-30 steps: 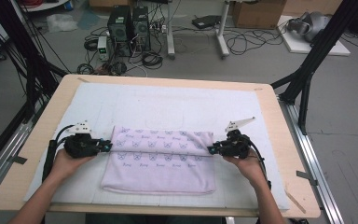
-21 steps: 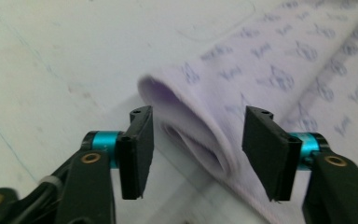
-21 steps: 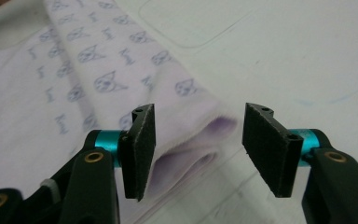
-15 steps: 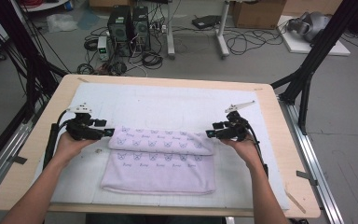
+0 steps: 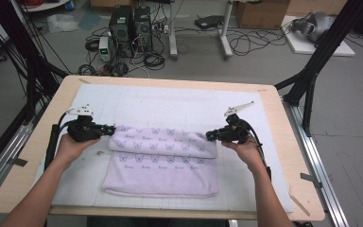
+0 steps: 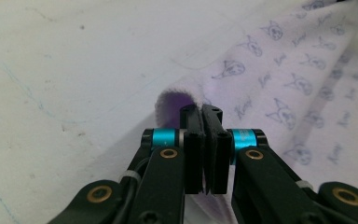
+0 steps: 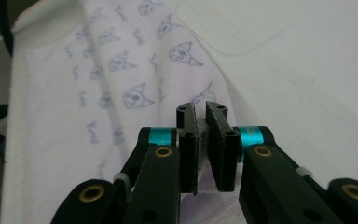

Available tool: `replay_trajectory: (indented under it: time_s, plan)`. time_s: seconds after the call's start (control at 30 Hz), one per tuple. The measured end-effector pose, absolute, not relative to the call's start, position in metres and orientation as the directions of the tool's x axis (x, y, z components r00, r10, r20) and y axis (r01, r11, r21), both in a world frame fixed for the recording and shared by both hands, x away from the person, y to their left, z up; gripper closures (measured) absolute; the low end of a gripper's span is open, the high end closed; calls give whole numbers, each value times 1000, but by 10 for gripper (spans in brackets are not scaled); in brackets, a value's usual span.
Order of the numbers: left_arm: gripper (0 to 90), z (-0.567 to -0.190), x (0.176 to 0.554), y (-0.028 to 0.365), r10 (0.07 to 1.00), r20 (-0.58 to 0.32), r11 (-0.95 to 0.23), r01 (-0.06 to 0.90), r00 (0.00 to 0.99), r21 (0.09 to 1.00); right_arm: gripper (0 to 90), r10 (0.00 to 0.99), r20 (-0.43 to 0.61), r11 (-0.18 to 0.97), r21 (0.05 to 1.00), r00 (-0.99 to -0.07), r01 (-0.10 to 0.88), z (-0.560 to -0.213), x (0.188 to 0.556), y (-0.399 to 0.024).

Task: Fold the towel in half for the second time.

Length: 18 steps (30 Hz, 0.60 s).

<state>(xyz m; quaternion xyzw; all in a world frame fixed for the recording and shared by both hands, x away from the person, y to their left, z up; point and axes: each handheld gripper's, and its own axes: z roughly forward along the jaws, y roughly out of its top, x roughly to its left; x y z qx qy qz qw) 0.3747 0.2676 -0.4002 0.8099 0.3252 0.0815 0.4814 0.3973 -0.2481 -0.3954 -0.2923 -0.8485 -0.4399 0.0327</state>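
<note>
— Both hand-held grippers pinch? 
— Yes: left hand-held gripper [image 5: 109,128] and right hand-held gripper [image 5: 210,135] have just closed, each clamping a corner of the lilac towel [image 5: 163,161] at mid-frame on the surface [image 5: 288,142].
— Close views? 
— Cloth between pads; cat-face prints, script unreadable.

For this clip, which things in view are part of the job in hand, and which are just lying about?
In the job:
- towel, lilac with a cat print, half folded
- left gripper, jaws just closed on the towel's left corner
- right gripper, jaws just closed on its right corner
- white mat under the towel

Lying about:
- computer towers on the floor
- cardboard box
- loose cables
</note>
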Motion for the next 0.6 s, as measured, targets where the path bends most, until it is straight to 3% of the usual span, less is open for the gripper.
replay_trajectory:
  time_s: [0.23, 0.3, 0.4, 0.47, 0.6]
  plan:
    - [834, -398, 320, 278, 582, -149, -313, 389, 799, 866, 822, 401, 245, 426, 803, -882, 417, -371, 346, -253]
    - [723, -403, 306, 285, 586, -154, -322, 403, 796, 857, 779, 370, 242, 441, 804, -897, 399, -377, 327, -256]
    - [642, -406, 290, 293, 587, -137, -355, 406, 798, 842, 715, 372, 241, 436, 807, -896, 398, -386, 306, -263]
    - [543, -404, 289, 292, 588, -136, -369, 413, 797, 833, 663, 394, 240, 429, 806, -887, 408, -389, 303, -267]
    - [425, -399, 300, 274, 568, -142, -379, 410, 811, 830, 538, 427, 222, 422, 808, -876, 411, -391, 310, -263]
